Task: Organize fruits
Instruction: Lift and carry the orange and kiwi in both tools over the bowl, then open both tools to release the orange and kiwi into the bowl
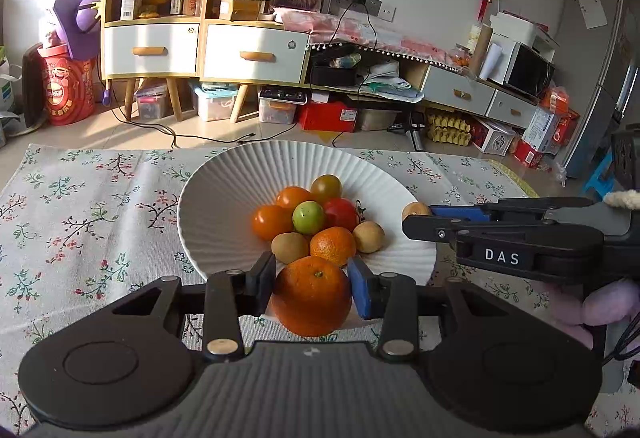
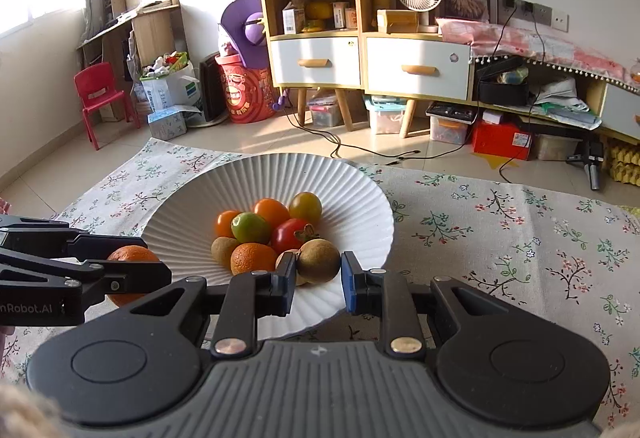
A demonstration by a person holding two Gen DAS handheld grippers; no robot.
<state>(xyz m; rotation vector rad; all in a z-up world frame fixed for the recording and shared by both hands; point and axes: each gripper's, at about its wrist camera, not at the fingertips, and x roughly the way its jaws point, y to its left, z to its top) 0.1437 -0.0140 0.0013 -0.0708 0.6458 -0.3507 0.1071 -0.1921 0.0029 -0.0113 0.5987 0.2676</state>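
Both grippers angled down, side by side: L gripper [image 1: 311,286] clamps an orange [image 1: 311,296]; R gripper [image 2: 318,280] grips a brown fruit [image 2: 319,261].

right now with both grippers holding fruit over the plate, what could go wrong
The left gripper holds the large orange near its top, so it might slip out. The right gripper pinches a small brown fruit; dropping either onto the heaped pile could roll fruit off the plate.

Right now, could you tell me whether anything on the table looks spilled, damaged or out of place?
Nothing stands out. The white plate sits level on the flowered cloth, its fruit heaped inside. The left gripper holds a large orange, and the right gripper holds a small brown fruit.
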